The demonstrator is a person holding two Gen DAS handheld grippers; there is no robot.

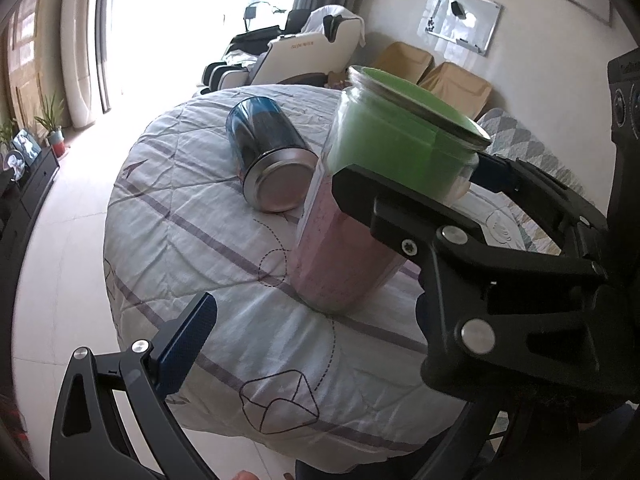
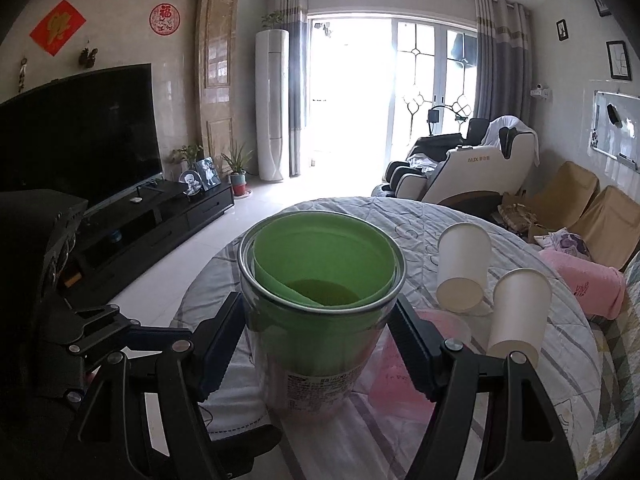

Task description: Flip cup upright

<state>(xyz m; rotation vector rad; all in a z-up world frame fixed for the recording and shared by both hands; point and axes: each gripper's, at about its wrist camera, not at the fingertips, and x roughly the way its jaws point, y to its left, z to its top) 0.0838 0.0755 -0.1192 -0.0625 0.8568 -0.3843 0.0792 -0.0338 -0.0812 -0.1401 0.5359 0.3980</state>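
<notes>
A clear cup (image 2: 320, 304) with a green liner inside and a pinkish lower part stands upright, mouth up, on the round clothed table (image 2: 520, 380). My right gripper (image 2: 316, 344) is shut on the cup, a finger on each side just below its rim. In the left wrist view the same cup (image 1: 360, 208) stands on the table (image 1: 200, 240), with the right gripper's black fingers (image 1: 360, 188) clamped on it. My left gripper (image 1: 340, 236) is open; its lower blue pad (image 1: 184, 344) is well left of the cup and touches nothing.
A dark blue metal can (image 1: 268, 156) lies on its side behind the cup. Two white paper cups (image 2: 464, 268) (image 2: 518, 312) lie on their sides at the right. A pink cloth (image 2: 584, 280) lies at the table's right edge. A TV stand (image 2: 152, 220) stands left of the table.
</notes>
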